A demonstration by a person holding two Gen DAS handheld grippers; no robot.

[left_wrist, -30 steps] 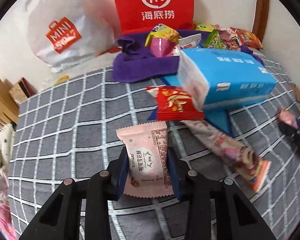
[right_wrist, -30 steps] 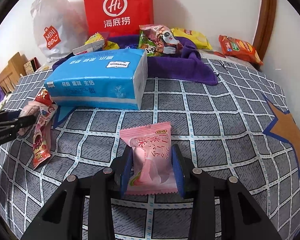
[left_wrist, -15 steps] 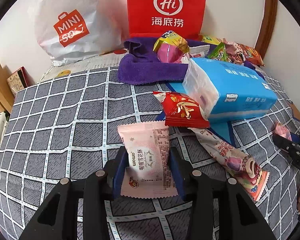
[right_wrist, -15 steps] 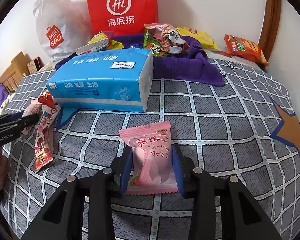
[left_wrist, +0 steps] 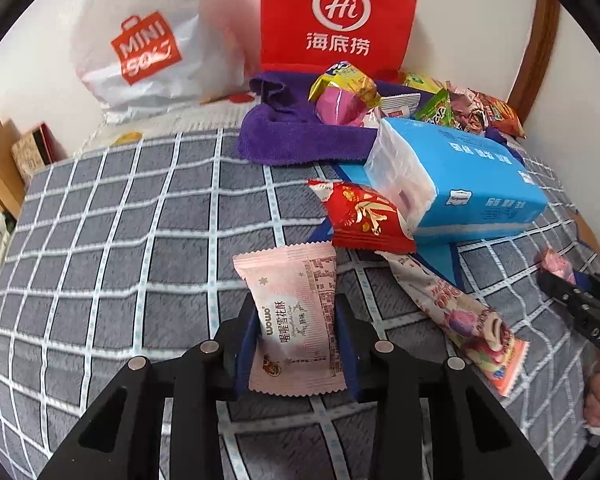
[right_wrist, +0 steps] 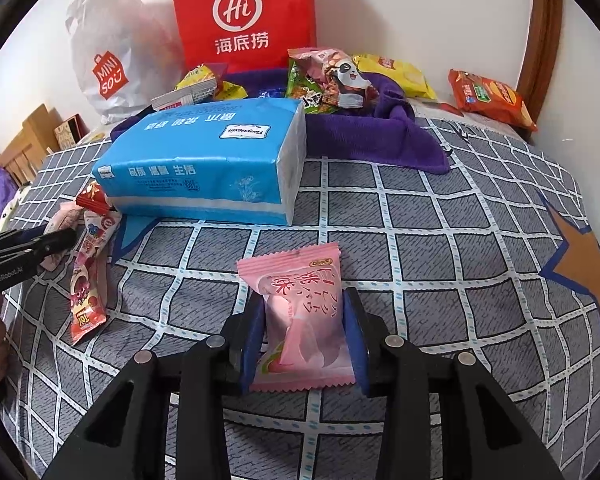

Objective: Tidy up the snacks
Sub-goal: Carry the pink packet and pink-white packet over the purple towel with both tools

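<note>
Meanwhile, a pale packet (left_wrist: pixel 296 320) is pinched afresh by the left tongs (left_wrist: pixel 296 344), just closed tighter; a pink packet (right_wrist: pixel 304 320) is pinched by the right tongs (right_wrist: pixel 304 340), both above the bed (right_wrist: pixel 440 240), ready for sorting.

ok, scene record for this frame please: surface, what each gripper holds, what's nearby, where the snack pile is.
surface: grey quilt with white grid
left gripper: jaws just closing, pads pressed on pale pink snack packet with brown print
right gripper: shut on bright pink peach-print snack packet
centre: blue plastic-wrapped tissue pack
beside tissue pack: red foil snack pouch, long pink stick packet
snack pile: on purple towel, at the back
against wall: red paper bag, white plastic bag
</note>
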